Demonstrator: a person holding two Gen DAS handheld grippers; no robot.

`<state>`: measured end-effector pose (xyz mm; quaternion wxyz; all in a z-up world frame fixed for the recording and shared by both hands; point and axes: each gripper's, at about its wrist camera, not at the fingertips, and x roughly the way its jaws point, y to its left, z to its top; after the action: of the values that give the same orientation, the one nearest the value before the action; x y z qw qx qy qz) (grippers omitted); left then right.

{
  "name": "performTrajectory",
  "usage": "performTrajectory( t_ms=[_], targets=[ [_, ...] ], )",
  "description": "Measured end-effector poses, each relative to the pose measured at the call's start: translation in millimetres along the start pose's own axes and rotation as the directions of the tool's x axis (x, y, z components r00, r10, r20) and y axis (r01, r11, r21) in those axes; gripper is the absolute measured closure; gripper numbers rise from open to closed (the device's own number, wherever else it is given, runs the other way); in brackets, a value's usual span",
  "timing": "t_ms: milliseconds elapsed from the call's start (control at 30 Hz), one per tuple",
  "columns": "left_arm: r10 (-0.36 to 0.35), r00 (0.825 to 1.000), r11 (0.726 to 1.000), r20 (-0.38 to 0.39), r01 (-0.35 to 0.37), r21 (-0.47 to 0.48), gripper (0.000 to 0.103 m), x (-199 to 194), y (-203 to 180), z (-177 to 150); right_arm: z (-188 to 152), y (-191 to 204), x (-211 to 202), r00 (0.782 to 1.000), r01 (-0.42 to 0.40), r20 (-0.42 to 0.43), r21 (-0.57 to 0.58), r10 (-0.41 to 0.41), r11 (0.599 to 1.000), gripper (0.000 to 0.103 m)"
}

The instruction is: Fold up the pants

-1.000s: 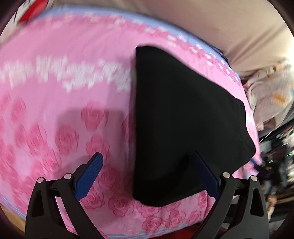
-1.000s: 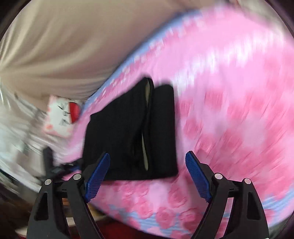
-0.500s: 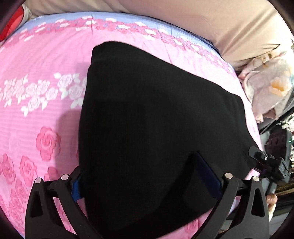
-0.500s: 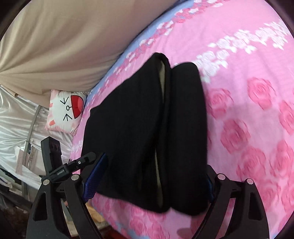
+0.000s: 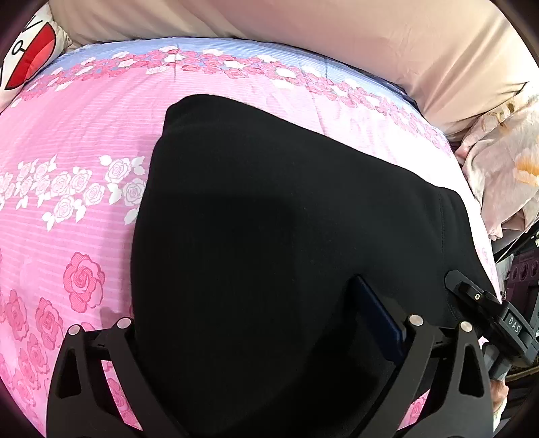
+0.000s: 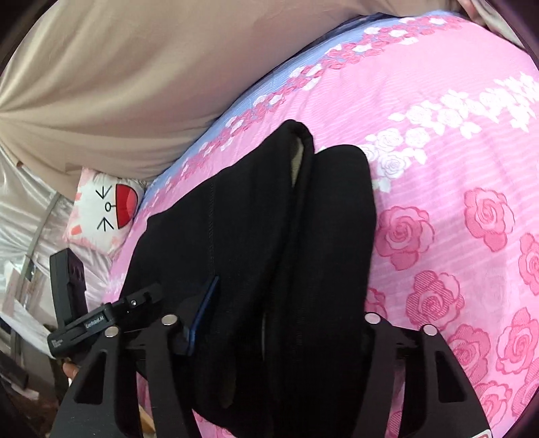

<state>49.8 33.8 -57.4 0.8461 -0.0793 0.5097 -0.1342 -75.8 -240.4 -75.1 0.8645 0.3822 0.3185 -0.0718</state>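
The black pants (image 5: 269, 236) lie folded into a thick stack on the pink rose-print bed cover (image 5: 74, 141). In the right wrist view the pants (image 6: 256, 236) show two layered folds side by side. My left gripper (image 5: 256, 320) is open, its jaws wide astride the near end of the stack; only the right blue pad (image 5: 377, 316) shows. My right gripper (image 6: 279, 313) is open too, astride the other end; one blue pad (image 6: 202, 313) shows and the other is hidden by cloth. Each gripper appears in the other's view at the frame edge.
A beige curtain (image 5: 303, 30) hangs behind the bed. A white cat-face pillow (image 6: 104, 209) lies at the bed's end. A pale floral blanket (image 5: 505, 161) is bunched at the other side. Clutter sits beyond the bed edge (image 6: 20, 303).
Both grippers have moved in toward the pants from open bed cover until their open jaws straddle the stack's two ends. The pants fill much more of each view.
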Motion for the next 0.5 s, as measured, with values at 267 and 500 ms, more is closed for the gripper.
performTrajectory(
  t_ms=[267,500],
  targets=[
    [0.004,1.000,1.000,0.023,-0.004,-0.004,0.021,2,-8,3,-1,3,2,1.000,-0.004,0.016,-0.009,0.004,1.000,0.043],
    [-0.074,0.996,0.997,0.050,0.076,-0.033,0.066,-26,8,3,-6,18,-14,0.997,0.012,0.073,-0.026,-0.010,1.000,0.066]
  ],
)
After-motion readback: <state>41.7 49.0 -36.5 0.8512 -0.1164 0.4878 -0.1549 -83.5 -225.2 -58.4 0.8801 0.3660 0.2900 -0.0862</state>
